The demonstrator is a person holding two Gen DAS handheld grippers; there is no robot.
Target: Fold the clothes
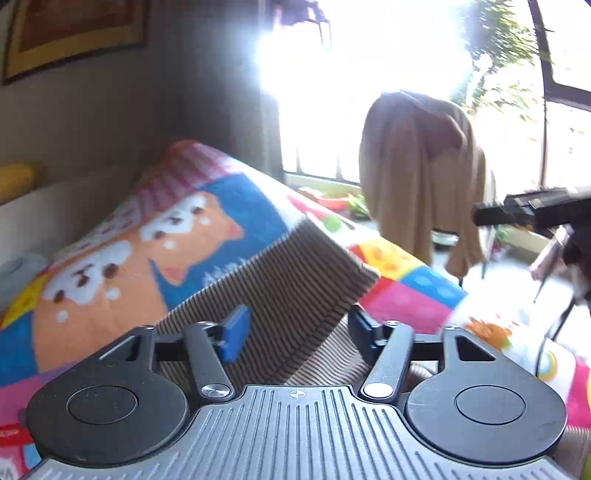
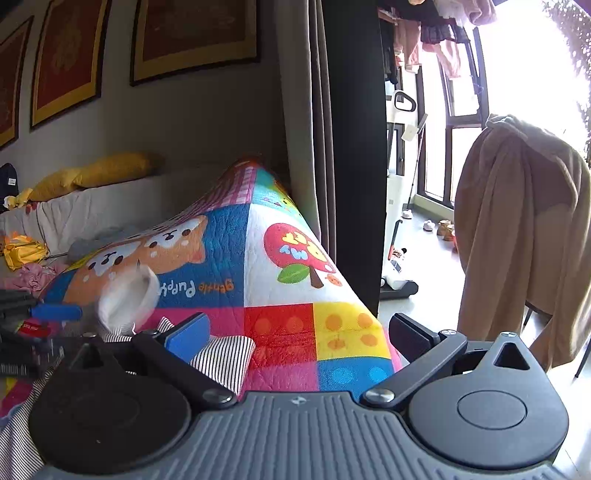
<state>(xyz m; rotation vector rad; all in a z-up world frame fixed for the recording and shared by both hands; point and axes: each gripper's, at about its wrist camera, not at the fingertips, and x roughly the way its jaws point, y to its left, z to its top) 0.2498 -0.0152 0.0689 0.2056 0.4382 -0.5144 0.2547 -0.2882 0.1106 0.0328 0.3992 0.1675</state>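
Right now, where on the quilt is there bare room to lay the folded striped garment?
Free: red, yellow and pink squares of the quilt, right of the striped garment. Crowded: left side, around the white sock and left tool.

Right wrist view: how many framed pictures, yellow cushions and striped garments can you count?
Framed pictures: 3 (far-left one, middle one, right-hand one)
Yellow cushions: 2 (larger cushion, smaller cushion)
Striped garments: 1 (striped garment)
Total: 6
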